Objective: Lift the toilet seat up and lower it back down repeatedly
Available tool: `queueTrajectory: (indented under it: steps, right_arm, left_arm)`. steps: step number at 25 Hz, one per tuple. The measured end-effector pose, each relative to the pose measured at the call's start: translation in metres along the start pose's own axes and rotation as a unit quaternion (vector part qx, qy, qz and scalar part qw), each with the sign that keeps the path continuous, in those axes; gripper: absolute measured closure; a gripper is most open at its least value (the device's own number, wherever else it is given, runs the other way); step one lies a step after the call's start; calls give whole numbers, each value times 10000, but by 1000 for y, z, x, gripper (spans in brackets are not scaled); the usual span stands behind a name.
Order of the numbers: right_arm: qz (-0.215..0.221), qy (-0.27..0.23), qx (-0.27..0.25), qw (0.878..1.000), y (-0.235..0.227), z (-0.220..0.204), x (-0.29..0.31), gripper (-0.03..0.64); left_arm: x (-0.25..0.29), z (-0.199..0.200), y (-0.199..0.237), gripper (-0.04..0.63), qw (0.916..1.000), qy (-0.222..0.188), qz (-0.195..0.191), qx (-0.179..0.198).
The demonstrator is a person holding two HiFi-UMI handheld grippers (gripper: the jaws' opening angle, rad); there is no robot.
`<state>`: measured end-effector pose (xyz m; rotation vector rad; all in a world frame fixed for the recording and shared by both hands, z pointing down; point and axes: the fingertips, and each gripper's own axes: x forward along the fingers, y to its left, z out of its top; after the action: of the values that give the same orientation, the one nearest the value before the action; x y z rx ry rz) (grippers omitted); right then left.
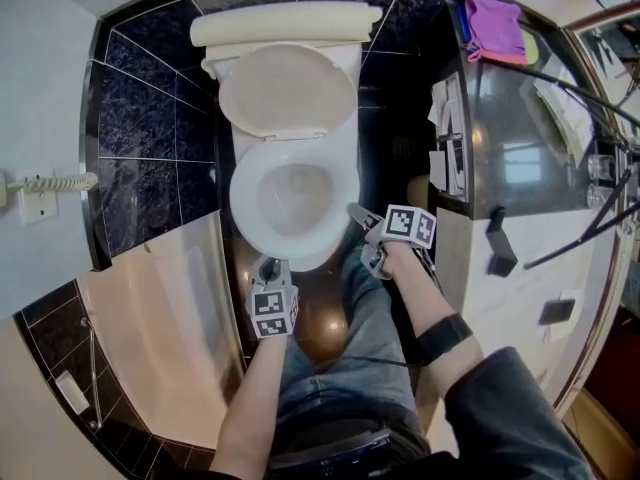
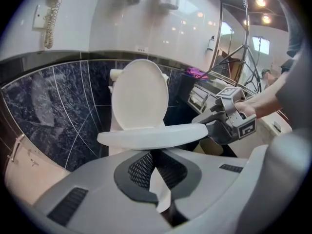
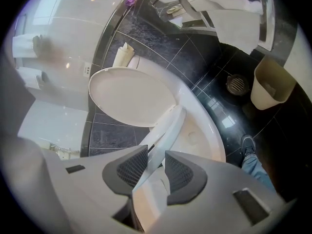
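Observation:
The white toilet (image 1: 345, 158) has its lid (image 1: 288, 88) upright against the tank. In the left gripper view the seat (image 2: 146, 138) hangs roughly level above the bowl, raised off the rim. My right gripper (image 1: 360, 218) is shut on the seat's right edge; in its own view the seat rim (image 3: 168, 130) runs between the two dark pads (image 3: 131, 167). From the left gripper view the right gripper (image 2: 204, 123) shows at the seat's right end. My left gripper (image 1: 268, 266) hovers at the bowl's front, below the seat, pads (image 2: 141, 169) together, holding nothing I can make out.
A bathtub (image 1: 170, 308) lies left of the toilet, with a wall phone (image 1: 40, 188) above it. On the right stands a vanity counter (image 1: 520, 118) with a pink cloth (image 1: 495, 26). A beige bin (image 3: 273, 84) and a floor drain (image 3: 237, 83) are on the dark floor. The person's legs (image 1: 350, 348) are in front.

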<state>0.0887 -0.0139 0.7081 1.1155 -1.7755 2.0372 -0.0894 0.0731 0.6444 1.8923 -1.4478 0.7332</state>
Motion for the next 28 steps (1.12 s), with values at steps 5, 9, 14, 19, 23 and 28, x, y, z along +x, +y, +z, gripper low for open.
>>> queueTrajectory:
  steps: [5,9,14,19,23,28]
  right_arm:
    - [71,-93,-64,9999,15,15,-6,479]
    - [178,-247,-490,9983,42,32,-17,526]
    - [29,-537,-1188,9915,70,44,-50,591]
    - [7,-753,-1712,9824,91,47,-80,610]
    - [-128,-826,-2419,9667,106,49,-94,609]
    - [-349,-990,-3311,9377,121,64,-110,607]
  left_arm:
    - [1,28,5,600,9996,-136,129,-190]
    - [5,62,9,600,9993,-345,127,-86]
    - [16,124,18,600,9972,-720,175,75]
    - [38,184,27,600,9944,-966,232,369]
    - [57,225,39,600,9921,-1127,331,449]
    - [82,262,50,598,9893,-1243,450,620]
